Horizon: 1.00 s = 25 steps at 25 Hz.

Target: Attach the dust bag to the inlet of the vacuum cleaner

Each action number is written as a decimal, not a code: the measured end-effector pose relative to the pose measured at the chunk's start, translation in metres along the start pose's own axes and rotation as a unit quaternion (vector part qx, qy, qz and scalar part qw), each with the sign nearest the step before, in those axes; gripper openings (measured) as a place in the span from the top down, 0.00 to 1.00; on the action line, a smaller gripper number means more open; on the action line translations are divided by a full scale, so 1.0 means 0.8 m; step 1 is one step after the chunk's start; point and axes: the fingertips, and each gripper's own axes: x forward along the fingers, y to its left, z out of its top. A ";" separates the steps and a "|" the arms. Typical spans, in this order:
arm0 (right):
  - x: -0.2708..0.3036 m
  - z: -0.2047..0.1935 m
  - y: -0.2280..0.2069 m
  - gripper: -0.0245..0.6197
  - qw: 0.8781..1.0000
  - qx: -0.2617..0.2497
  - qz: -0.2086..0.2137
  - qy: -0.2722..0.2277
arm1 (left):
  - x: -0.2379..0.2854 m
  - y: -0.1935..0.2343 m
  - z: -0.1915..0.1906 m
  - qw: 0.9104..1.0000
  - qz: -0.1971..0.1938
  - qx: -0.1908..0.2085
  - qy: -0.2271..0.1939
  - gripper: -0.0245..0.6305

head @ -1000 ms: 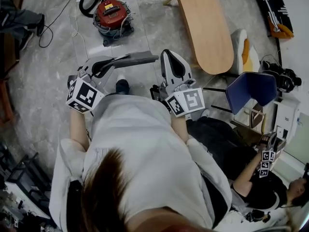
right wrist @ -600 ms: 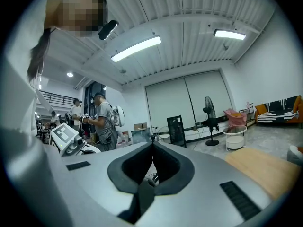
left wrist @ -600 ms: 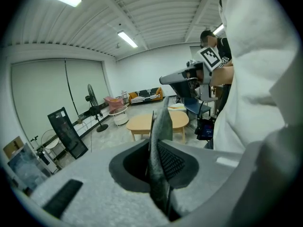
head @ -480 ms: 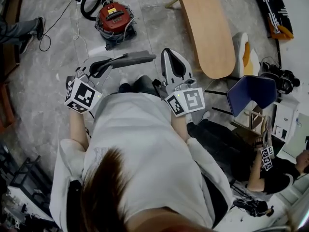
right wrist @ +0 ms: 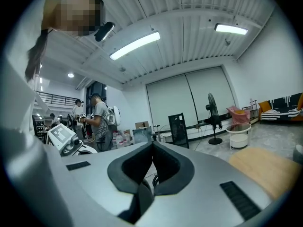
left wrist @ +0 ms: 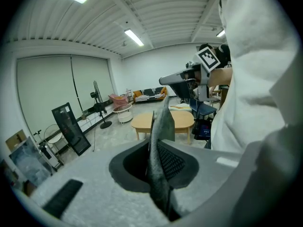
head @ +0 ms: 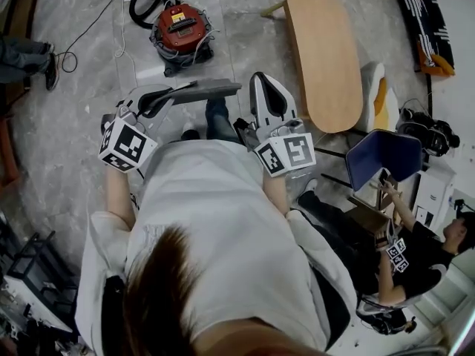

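The left gripper is pinching the flat grey dust bag. The right gripper is pressing its jaws together on nothing. Farther off, the red vacuum cleaner is sitting on the floor, well apart from the bag.

We cannot make out the inlet on the small red round vacuum cleaner; its black hose seems cut by the top edge.
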 end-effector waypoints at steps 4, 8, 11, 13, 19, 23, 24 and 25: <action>0.027 -0.004 -0.027 0.96 1.000 0.008 0.010 0.007 | 0.022 0.022 0.000 1.000 0.009 -0.008 0.009 0.90; 0.060 0.001 -0.060 0.96 0.999 0.015 0.027 0.013 | 0.050 0.053 0.004 0.999 0.024 -0.023 0.021 0.90; 0.088 0.009 -0.091 0.96 0.999 0.014 0.041 0.022 | 0.075 0.084 0.009 0.998 0.043 -0.036 0.035 0.91; 0.107 0.016 -0.113 0.96 0.998 0.015 0.053 0.026 | 0.092 0.100 0.013 0.996 0.059 -0.045 0.044 0.91; 0.154 0.031 -0.168 0.96 0.996 0.013 0.082 0.034 | 0.128 0.151 0.031 0.990 0.114 -0.074 0.046 0.90; 0.175 0.034 -0.205 0.96 0.995 0.013 0.092 0.040 | 0.150 0.184 0.044 0.985 0.144 -0.079 0.048 0.90; 0.179 0.034 -0.213 0.96 0.995 0.014 0.093 0.043 | 0.156 0.190 0.046 0.984 0.149 -0.080 0.049 0.90; 0.182 0.033 -0.221 0.96 0.995 0.016 0.093 0.046 | 0.161 0.195 0.048 0.983 0.154 -0.082 0.049 0.90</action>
